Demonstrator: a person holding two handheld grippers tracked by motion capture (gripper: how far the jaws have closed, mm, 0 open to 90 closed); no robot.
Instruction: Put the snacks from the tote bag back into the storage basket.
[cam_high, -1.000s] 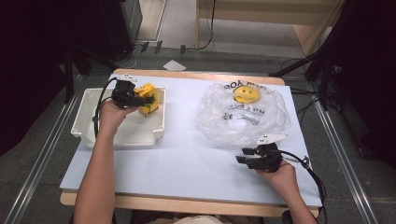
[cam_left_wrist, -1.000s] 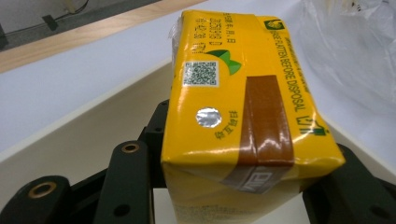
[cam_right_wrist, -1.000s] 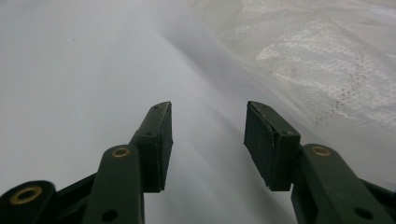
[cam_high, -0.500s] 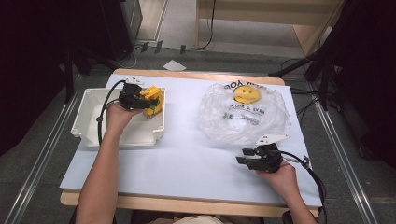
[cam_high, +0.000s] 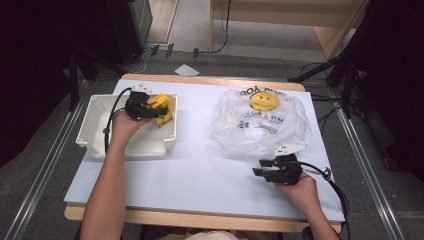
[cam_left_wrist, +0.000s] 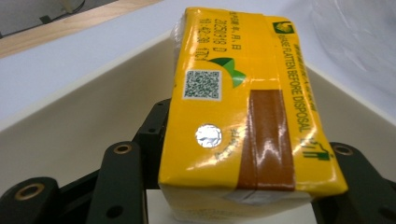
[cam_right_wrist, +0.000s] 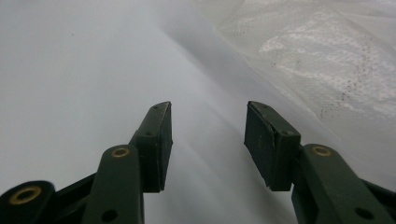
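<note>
Where the left hand-held gripper (cam_high: 150, 109) pinches the yellow carton (cam_left_wrist: 243, 107) over the white bin (cam_high: 95, 131), broad faces suit; glossy film, stiff yet crushable. Right hand-held gripper (cam_right_wrist: 208, 140) spread, idle beside plastic bag (cam_high: 260, 120).

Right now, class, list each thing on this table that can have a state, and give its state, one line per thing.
Yellow carton: gripped, held over the white tray.
White tray: upright, open top.
Plastic bag: lying crumpled on the table.
Left hand-held gripper: shut on the carton.
Right hand-held gripper: open, holding nothing, beside the bag.
</note>
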